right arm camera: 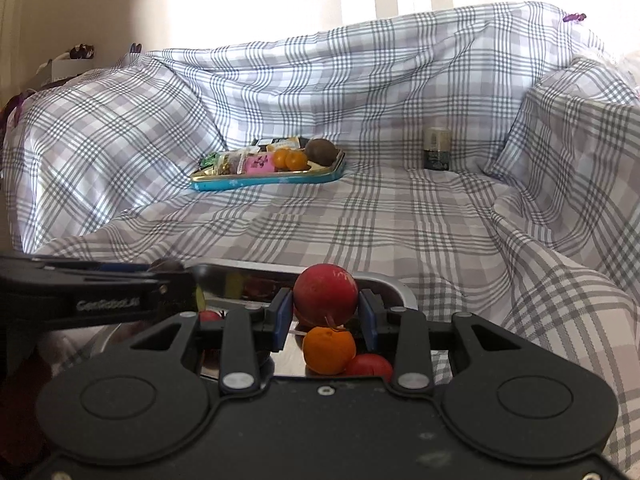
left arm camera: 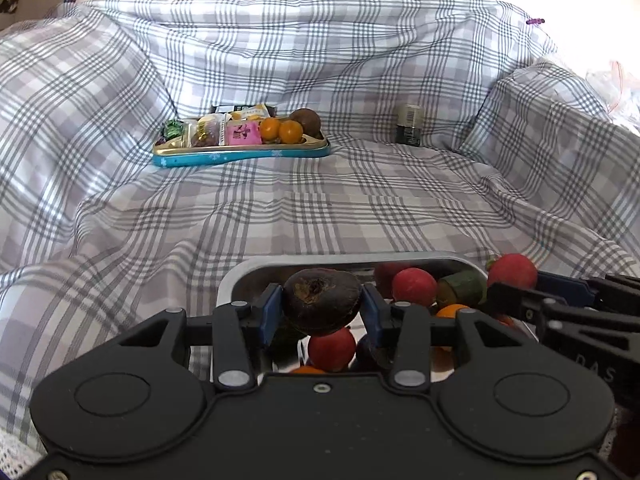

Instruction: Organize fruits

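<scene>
Clearing tray rim [left arm camera: 360,259] (claws [left arm camera: 322,306] gripping fruit)

Fruit fills a near pan [left arm camera: 240,276] on a draped sofa [left arm camera: 320,208]; behind, a snack tin [left arm camera: 240,157], a jar [left arm camera: 409,124] to its right

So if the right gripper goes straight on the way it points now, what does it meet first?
The right gripper already holds a red fruit. Straight ahead lies the far rim of the metal tray, then bare checked cloth. It would probably meet the rim or cloth first, though depth is unclear.
</scene>
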{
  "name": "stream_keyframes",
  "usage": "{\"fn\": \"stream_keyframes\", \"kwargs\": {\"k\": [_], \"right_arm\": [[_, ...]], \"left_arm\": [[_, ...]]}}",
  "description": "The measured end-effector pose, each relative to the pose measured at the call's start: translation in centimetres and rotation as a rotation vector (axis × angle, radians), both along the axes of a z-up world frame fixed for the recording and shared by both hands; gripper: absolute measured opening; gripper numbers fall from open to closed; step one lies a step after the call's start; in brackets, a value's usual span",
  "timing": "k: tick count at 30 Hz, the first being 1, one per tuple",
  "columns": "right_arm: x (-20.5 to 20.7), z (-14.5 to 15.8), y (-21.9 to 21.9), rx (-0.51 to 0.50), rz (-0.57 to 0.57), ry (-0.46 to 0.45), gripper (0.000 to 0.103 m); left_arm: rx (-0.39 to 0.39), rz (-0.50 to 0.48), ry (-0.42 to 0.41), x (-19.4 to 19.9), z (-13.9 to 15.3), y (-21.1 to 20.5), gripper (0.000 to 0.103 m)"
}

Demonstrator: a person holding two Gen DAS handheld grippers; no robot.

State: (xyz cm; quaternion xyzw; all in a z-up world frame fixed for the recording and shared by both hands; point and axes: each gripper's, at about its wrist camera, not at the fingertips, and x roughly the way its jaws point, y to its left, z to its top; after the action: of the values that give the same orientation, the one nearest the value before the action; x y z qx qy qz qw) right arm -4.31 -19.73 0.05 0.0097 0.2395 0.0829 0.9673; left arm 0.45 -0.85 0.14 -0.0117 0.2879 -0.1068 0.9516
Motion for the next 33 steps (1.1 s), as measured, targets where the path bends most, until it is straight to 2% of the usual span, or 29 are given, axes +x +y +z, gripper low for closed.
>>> {"fn": "stream_keyframes", "kwargs": {"k": [5,18,33], "right_arm": [[0.3,-0.2,-0.2,0.012,-0.003,0.022,0.037],[0.3,-0.3,0.0,0.016,0.016,0.042,0.038],[0.2,-0.3,-0.2,0.021,0.003,0.038,0.038]], "left_arm": [[-0.007,0.001,0.035,0.6,-0.7,-0.1,0.05],[-0.001,0.005,0.038,0.6,-0.6,-0.3,0.053],[0.044,0.038,0.005,-0.6,-0.4,-0.4,0.053]]}}
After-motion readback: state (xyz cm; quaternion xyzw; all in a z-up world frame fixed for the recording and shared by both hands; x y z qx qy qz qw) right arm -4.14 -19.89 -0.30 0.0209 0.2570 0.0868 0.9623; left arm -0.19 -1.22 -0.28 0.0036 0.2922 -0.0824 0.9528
